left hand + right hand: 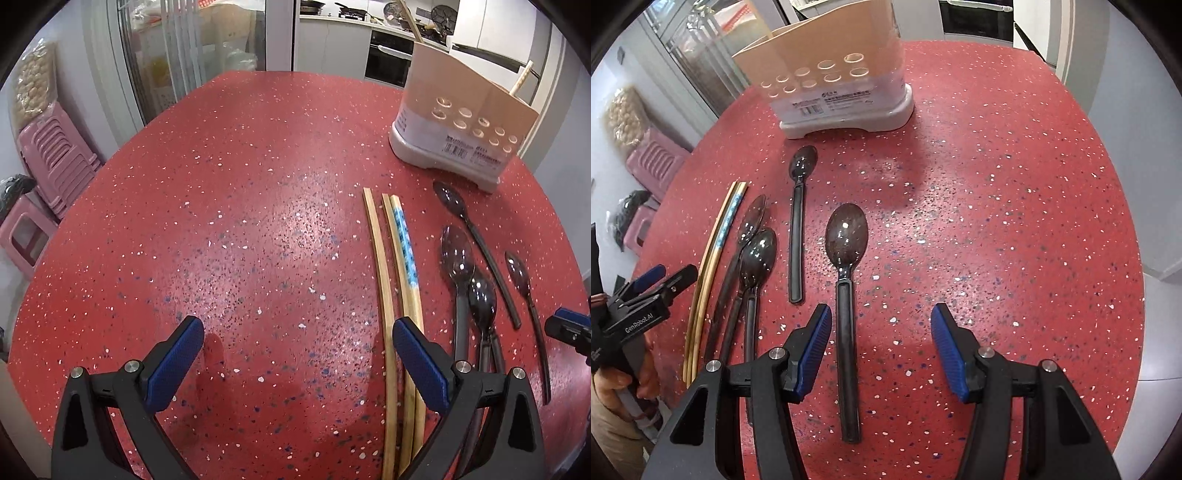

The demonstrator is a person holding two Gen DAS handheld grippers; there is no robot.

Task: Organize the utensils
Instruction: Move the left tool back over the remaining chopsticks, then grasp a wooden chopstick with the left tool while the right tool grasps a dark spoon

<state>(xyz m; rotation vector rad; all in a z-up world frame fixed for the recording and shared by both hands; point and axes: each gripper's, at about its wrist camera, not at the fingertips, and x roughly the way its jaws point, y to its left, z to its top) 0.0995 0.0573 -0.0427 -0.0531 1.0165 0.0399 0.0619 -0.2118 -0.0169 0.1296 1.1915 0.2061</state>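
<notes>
Three wooden chopsticks (391,295), one with a blue pattern, lie side by side on the red speckled table (240,221). Several dark plastic spoons (458,258) lie to their right. A beige utensil holder (461,122) stands at the far right with two chopsticks in it. My left gripper (297,332) is open and empty, its right finger over the chopsticks' near ends. My right gripper (881,325) is open and empty; the handle of the nearest spoon (847,266) lies just inside its left finger. The holder (834,81) stands beyond the spoons.
Pink plastic stools (55,162) stand stacked left of the table. A kitchen counter with pans (351,14) and an oven are behind. The left gripper shows at the left edge of the right wrist view (646,291).
</notes>
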